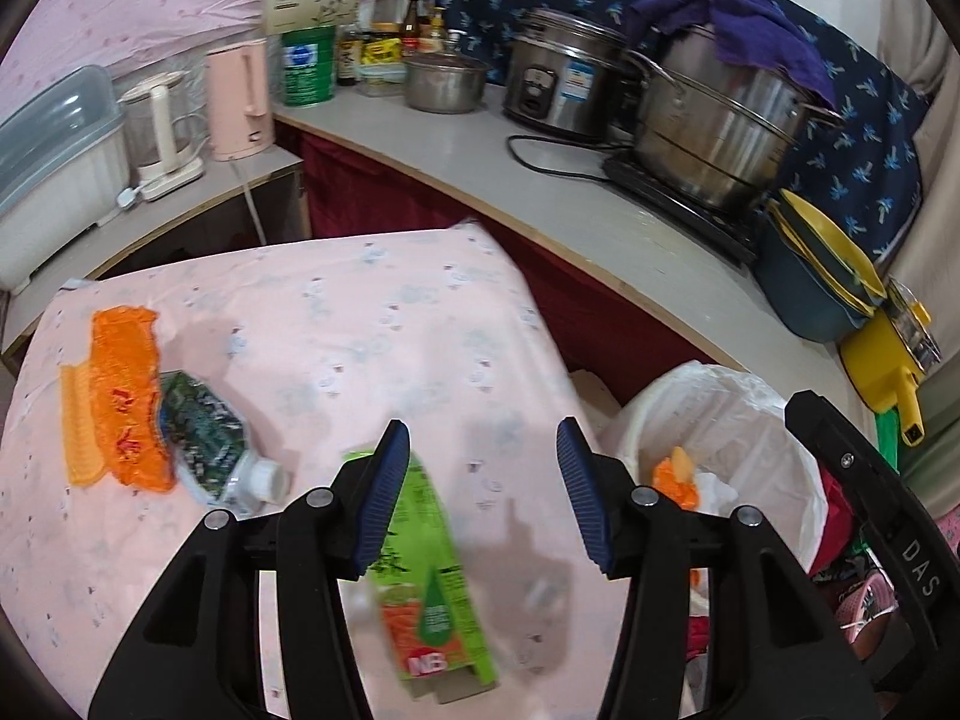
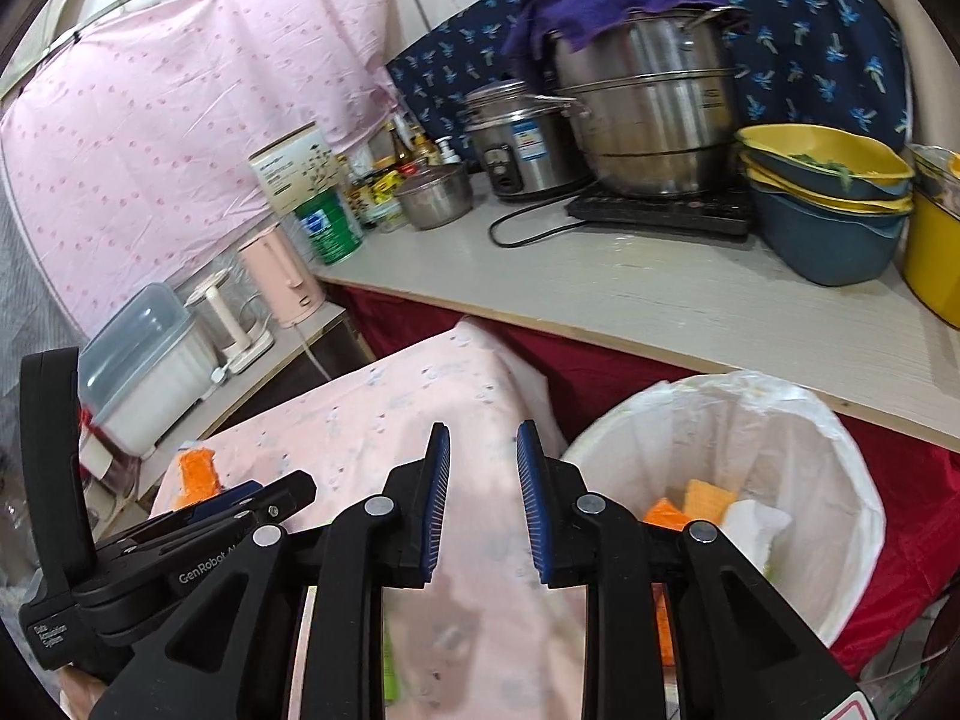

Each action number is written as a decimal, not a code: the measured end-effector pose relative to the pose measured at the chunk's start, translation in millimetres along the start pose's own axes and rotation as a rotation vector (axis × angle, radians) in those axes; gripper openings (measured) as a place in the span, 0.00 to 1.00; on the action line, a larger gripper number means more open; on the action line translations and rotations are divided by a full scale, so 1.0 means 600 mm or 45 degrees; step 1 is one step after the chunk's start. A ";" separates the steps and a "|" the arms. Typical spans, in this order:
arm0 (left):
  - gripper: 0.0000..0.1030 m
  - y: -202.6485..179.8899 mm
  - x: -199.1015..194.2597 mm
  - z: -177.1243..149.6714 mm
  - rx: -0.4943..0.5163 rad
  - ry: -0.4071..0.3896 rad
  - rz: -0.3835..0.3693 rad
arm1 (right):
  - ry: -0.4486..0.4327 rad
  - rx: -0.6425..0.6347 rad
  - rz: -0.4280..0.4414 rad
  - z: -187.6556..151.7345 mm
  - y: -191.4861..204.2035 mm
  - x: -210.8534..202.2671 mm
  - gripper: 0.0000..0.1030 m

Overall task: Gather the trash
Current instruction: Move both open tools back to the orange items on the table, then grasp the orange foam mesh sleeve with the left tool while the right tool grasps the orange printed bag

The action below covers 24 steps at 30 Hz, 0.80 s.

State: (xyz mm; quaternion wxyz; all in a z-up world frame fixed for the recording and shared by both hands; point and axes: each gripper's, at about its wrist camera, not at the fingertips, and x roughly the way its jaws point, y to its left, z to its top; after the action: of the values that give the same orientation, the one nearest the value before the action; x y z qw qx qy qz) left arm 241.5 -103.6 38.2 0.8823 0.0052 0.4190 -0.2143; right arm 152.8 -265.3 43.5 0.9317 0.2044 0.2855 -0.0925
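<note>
Pink cloth (image 2: 150, 138) and navy patterned cloth (image 2: 810, 30) behind a pale counter (image 2: 630, 300) skirted in dark red.

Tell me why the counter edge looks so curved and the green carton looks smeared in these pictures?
Left wrist view: the wide lens bends the counter into an arc; the green carton is smeared by motion blur, and a soft shadow falls on the pink cloth. Right wrist view: same bowing of the counter, dark rounded corners, and bright glare on the white bin liner.

Green carton (image 1: 429, 576) motion-blurred, print mostly unreadable, partly behind left gripper (image 1: 483, 498); bin (image 2: 840, 450) contents partly hidden.
</note>
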 end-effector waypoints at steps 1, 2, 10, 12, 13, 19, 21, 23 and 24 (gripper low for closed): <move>0.47 0.011 -0.001 0.000 -0.010 -0.001 0.009 | 0.006 -0.010 0.008 -0.002 0.011 0.005 0.23; 0.47 0.024 -0.003 0.001 -0.020 -0.003 0.020 | 0.014 -0.021 0.018 -0.003 0.024 0.010 0.23; 0.47 0.142 -0.016 -0.001 -0.135 -0.011 0.104 | 0.079 -0.117 0.100 -0.022 0.129 0.058 0.27; 0.47 0.172 -0.020 -0.003 -0.162 -0.011 0.130 | 0.101 -0.142 0.124 -0.031 0.159 0.072 0.28; 0.47 0.187 -0.021 -0.005 -0.175 -0.009 0.146 | 0.110 -0.152 0.134 -0.034 0.172 0.078 0.30; 0.49 0.284 -0.024 -0.020 -0.276 0.011 0.229 | 0.171 -0.221 0.200 -0.064 0.249 0.119 0.39; 0.50 0.315 -0.025 -0.026 -0.311 0.018 0.254 | 0.194 -0.246 0.222 -0.075 0.275 0.133 0.40; 0.53 0.345 -0.027 -0.033 -0.340 0.021 0.283 | 0.217 -0.274 0.242 -0.086 0.301 0.147 0.41; 0.56 0.361 -0.027 -0.036 -0.357 0.023 0.302 | 0.227 -0.286 0.252 -0.091 0.313 0.154 0.41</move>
State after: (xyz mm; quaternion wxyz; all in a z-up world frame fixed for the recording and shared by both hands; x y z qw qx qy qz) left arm 299.4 103.1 -0.6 0.8898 -0.0666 0.4489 -0.0482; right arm 255.8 -78.0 11.5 0.9243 0.1334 0.3539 0.0505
